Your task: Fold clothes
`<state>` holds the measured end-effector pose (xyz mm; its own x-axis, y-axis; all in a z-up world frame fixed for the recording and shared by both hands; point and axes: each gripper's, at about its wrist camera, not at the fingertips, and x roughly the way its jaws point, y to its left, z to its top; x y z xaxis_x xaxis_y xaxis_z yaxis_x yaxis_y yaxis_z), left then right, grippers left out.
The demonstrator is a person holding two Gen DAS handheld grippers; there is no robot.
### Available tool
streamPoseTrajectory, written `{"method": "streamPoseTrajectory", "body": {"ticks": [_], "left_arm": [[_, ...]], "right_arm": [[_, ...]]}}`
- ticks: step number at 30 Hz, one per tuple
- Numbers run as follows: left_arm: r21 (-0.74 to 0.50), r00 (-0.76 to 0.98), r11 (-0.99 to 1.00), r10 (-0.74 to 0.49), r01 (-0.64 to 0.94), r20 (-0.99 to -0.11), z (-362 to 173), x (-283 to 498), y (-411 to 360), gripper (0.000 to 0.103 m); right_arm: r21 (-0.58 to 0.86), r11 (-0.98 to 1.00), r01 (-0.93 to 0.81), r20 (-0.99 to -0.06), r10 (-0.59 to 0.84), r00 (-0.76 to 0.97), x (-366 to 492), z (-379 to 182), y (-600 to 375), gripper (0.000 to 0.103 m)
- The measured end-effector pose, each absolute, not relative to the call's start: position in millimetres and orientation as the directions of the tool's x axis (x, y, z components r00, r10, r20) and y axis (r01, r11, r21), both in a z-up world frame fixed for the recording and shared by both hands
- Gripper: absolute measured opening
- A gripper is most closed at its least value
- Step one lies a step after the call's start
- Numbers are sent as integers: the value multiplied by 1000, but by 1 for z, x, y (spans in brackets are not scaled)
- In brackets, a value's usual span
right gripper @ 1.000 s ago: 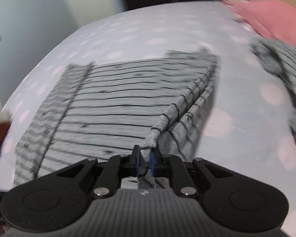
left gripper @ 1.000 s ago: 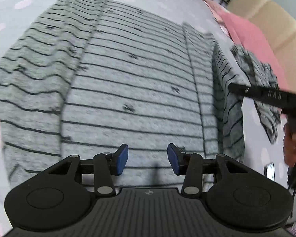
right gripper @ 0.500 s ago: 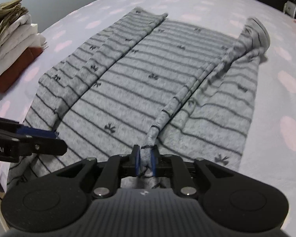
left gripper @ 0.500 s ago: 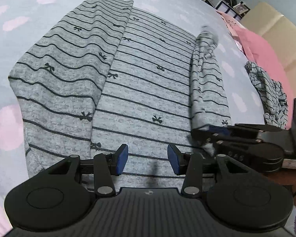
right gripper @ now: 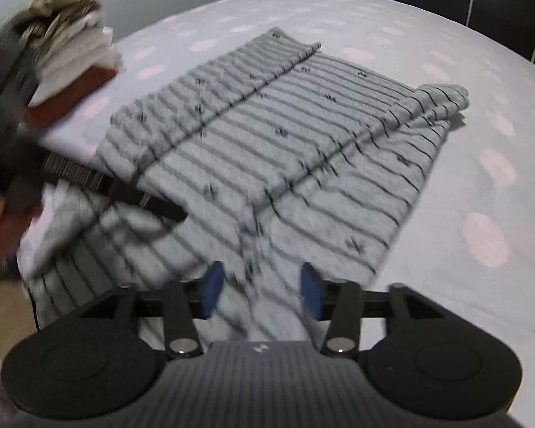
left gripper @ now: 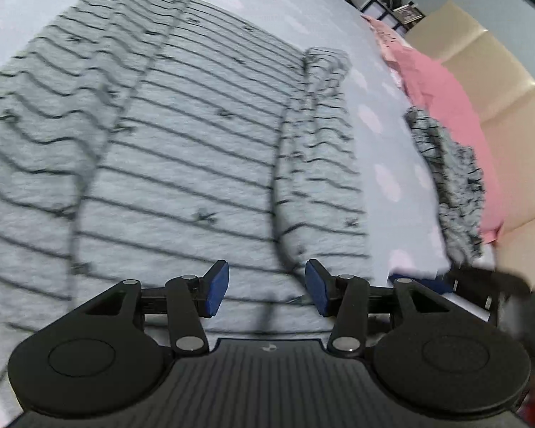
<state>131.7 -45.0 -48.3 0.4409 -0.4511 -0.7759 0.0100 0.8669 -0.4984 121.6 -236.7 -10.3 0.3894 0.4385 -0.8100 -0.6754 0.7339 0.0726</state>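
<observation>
Two wide-open tools [left gripper: 265,292] [right gripper: 262,290] above soft, striped grey knit garment [right gripper: 285,149], side panels folded inward.

Grey striped shirt [right gripper: 296,149] flat on bed, both sides folded inward.

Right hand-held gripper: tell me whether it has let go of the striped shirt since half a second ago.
Yes. The right hand-held gripper now stands open, and the folded edge of the striped shirt it pinched lies flat on the bedsheet.
</observation>
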Motion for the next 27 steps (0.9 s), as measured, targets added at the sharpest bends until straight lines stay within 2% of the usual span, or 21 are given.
{"method": "streamPoseTrajectory", "body": {"ticks": [2, 3, 4, 8, 13, 20, 24, 27], "left_arm": [[-504, 446, 863, -463, 31, -766, -46, 140, -57, 45], [-504, 451, 863, -468, 44, -760, -44, 144, -63, 42], [-494, 465, 867, -466, 68, -753, -42, 147, -69, 34], [-425, 474, 895, -434, 134, -766, -44, 163, -94, 33], [-348, 430, 927, -372, 136, -822, -66, 179, -107, 33], [-327, 412, 938, -345, 116, -843, -74, 175, -91, 32], [-340, 499, 927, -372, 159, -782, -57, 165, -91, 32], [-352, 498, 907, -421, 231, -758, -50, 164, -102, 31]], "right_arm": [[45, 720, -693, -823, 420, 383, 111, -10, -249, 55], [36, 715, -698, -828, 412, 380, 106, -10, -255, 55], [34, 717, -696, -831, 407, 379, 102, -10, -261, 55], [91, 741, -666, -835, 420, 354, 94, -12, -283, 55], [124, 730, -672, -824, 453, 340, 86, -12, -291, 55], [146, 719, -679, -815, 477, 330, 83, -13, -292, 55], [148, 717, -681, -820, 474, 320, 83, -17, -291, 55], [144, 717, -683, -823, 469, 319, 83, -18, -290, 55]]}}
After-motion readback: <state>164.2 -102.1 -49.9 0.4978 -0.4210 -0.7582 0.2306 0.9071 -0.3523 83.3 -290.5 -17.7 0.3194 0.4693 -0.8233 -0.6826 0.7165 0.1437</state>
